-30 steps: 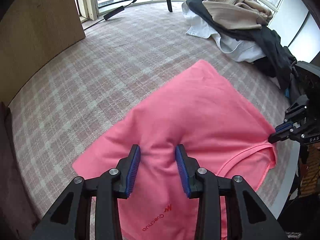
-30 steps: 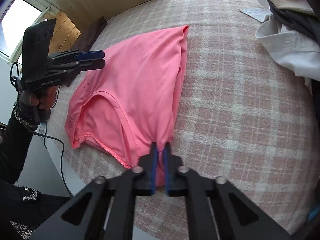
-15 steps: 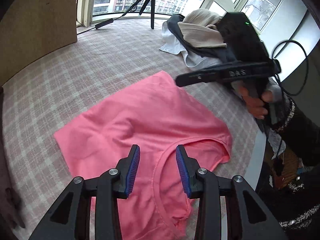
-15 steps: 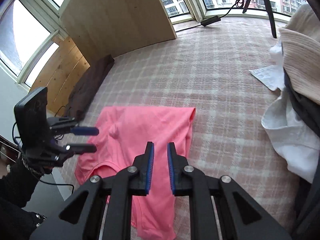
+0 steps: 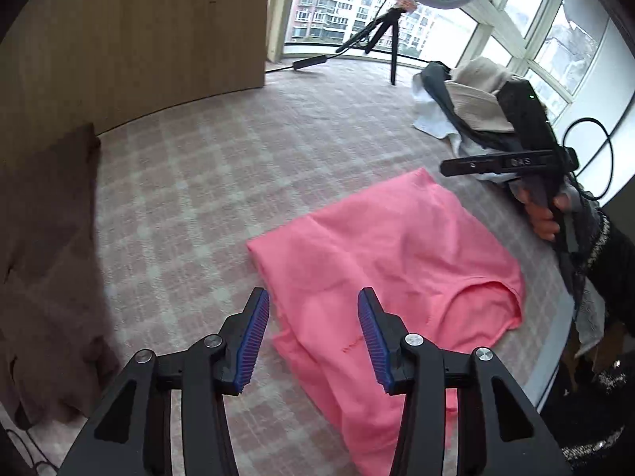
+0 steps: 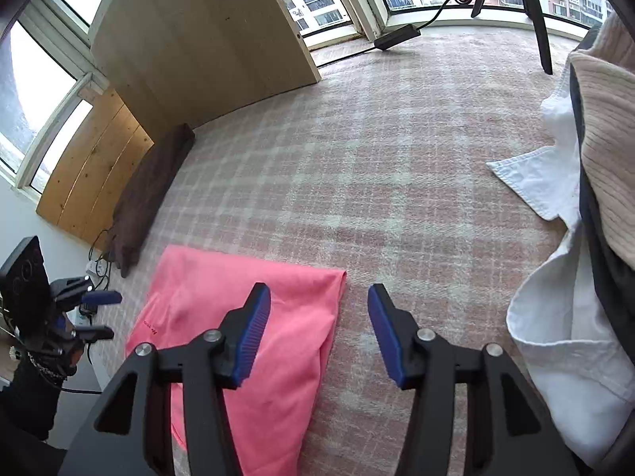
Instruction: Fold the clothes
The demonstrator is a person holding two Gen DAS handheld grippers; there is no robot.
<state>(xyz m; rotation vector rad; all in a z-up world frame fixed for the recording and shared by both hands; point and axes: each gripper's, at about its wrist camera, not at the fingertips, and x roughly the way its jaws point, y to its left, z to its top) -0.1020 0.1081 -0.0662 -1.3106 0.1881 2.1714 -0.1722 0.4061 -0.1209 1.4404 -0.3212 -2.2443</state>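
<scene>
A pink T-shirt (image 5: 381, 258) lies folded on the pink-checked bedspread (image 5: 238, 166); its neckline faces the near right edge. In the right wrist view the same pink T-shirt (image 6: 254, 317) lies at lower left. My left gripper (image 5: 313, 305) hovers above the shirt's left edge, its jaws opening with nothing between them. My right gripper (image 6: 319, 301) hangs over the shirt's far corner, jaws opening and empty. The right gripper (image 5: 496, 164) also shows at the right of the left wrist view, held in a hand. The left gripper (image 6: 95, 313) appears at far left of the right wrist view.
A heap of unfolded clothes (image 5: 464, 107), white, beige and dark, lies at the far right; its white shirt (image 6: 555, 309) is close to my right gripper. A brown cushion (image 5: 43, 258) lies on the left. A wooden headboard (image 5: 131, 35) and a tripod (image 5: 389, 27) stand behind.
The right gripper let go of the shirt's edge, lifted away and opened wide. The left gripper drew back to the left and opened a little. The shirt now lies folded flat.
</scene>
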